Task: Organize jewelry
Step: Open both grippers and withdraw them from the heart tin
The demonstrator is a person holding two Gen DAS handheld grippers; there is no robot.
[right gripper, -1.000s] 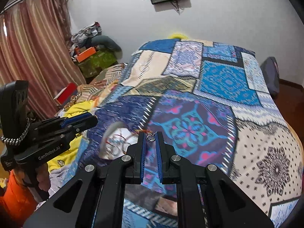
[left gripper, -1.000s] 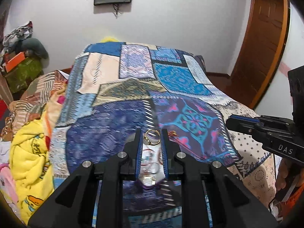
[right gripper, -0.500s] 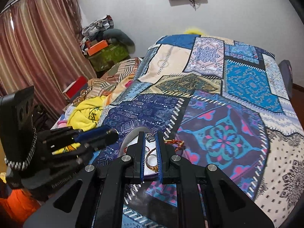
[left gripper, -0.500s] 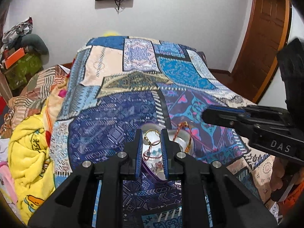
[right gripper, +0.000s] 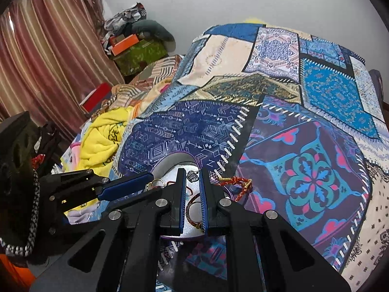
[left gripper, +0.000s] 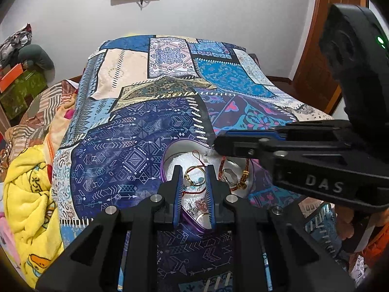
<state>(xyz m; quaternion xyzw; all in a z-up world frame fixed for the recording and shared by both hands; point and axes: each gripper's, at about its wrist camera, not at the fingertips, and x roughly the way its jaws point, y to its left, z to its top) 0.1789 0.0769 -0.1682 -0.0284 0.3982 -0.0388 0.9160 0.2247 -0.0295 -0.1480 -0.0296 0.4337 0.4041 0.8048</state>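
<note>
Gold ring, thin & shiny, pinched at tips of left gripper over white tray on bed. Right gripper pinches small silver charm at tips.

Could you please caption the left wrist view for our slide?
Left hand-held gripper holding a gold ring above a purple-rimmed jewelry tray on a patchwork bedspread.

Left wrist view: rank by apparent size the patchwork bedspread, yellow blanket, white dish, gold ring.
1. patchwork bedspread
2. yellow blanket
3. white dish
4. gold ring, smallest though nearest the camera, in the left gripper
</note>
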